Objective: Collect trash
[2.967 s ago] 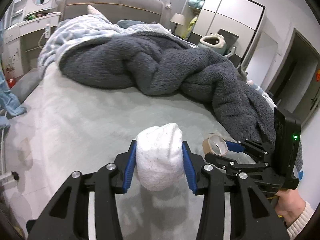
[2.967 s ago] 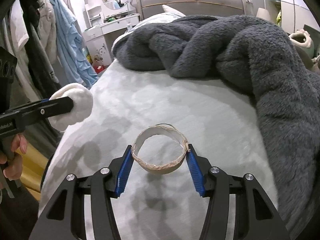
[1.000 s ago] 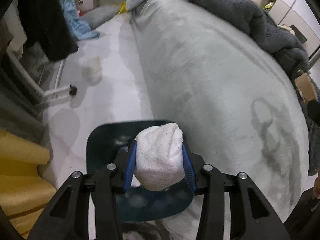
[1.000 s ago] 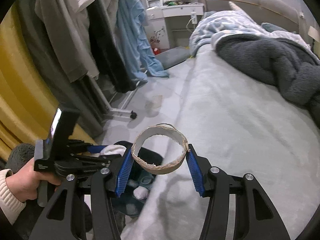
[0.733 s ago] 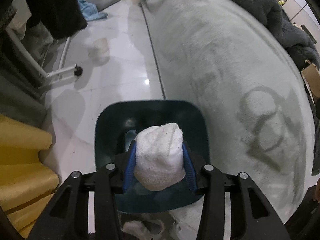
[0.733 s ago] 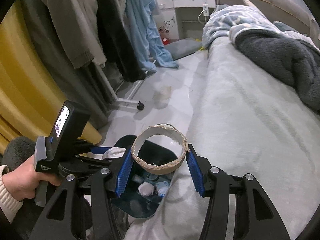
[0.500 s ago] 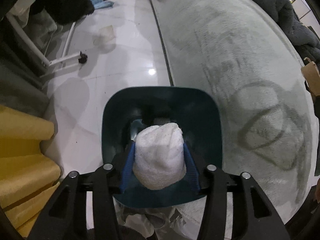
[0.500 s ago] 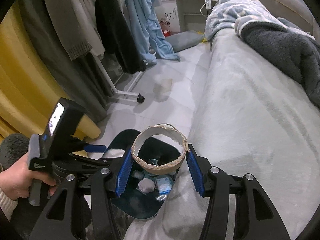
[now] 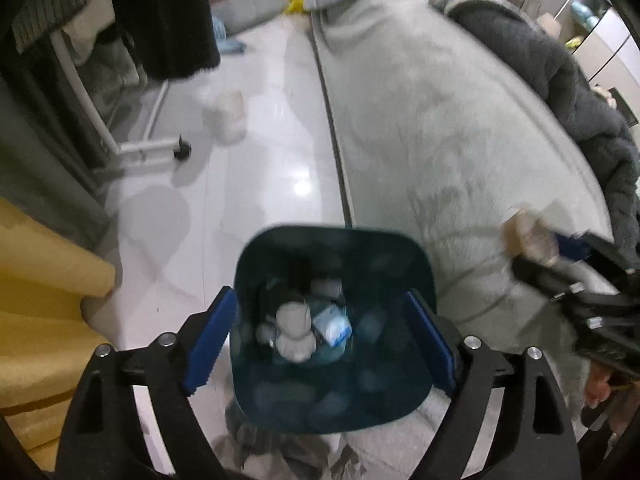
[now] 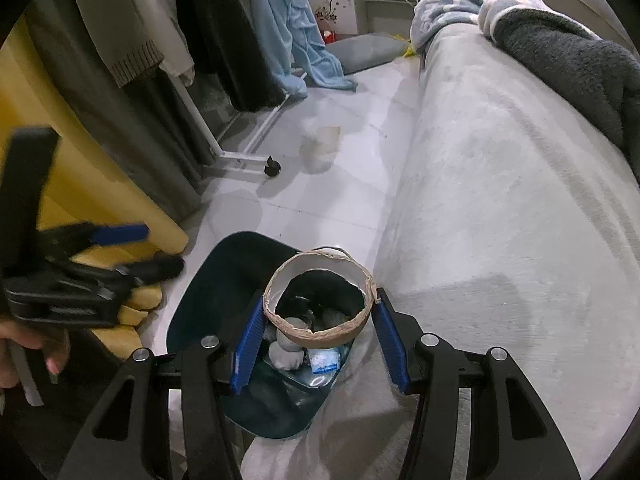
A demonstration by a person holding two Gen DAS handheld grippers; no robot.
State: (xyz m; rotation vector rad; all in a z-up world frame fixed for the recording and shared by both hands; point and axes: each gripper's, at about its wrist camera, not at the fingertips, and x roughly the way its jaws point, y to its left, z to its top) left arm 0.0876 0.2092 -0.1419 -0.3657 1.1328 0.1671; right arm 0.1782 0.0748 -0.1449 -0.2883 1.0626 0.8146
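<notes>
- While the left gripper (image 9: 320,340) hangs over the dark teal trash bin (image 9: 396,248), its blue fingers (image 9: 210,336) have just been spreading apart and stand wide with nothing between them.
- Down inside the bin, the white cloth wad (image 9: 294,332) lies loose at about the middle, clear of both pads, with a small blue-and-white packet (image 9: 332,324) just beside it at 3 o'clock.
- At 9 o'clock of the bin there's a yellow cushion thing (image 9: 44,300), and at 11 o'clock a clothes rack foot with a black caster (image 9: 182,152) on the shiny white floor (image 9: 272,128).
- From the right wrist view, the left gripper shows blurred at 9 o'clock, a hand (image 10: 28,344) wrapped on its handle.
- The right gripper (image 10: 318,340) is clamped on the cardboard tape ring (image 10: 320,300), one blue pad pressing each side, ring held above the bin's edge nearest the bed.
- Through the ring you can see the bin's contents, and the cloth wad again just under it at 7 o'clock.
- The grey bed (image 10: 500,200) fills everything from 12 to 5 o'clock, touching or nearly touching the bin, can't tell which.
- A dark fluffy blanket (image 10: 572,52) is piled at 1 o'clock on the bed.
</notes>
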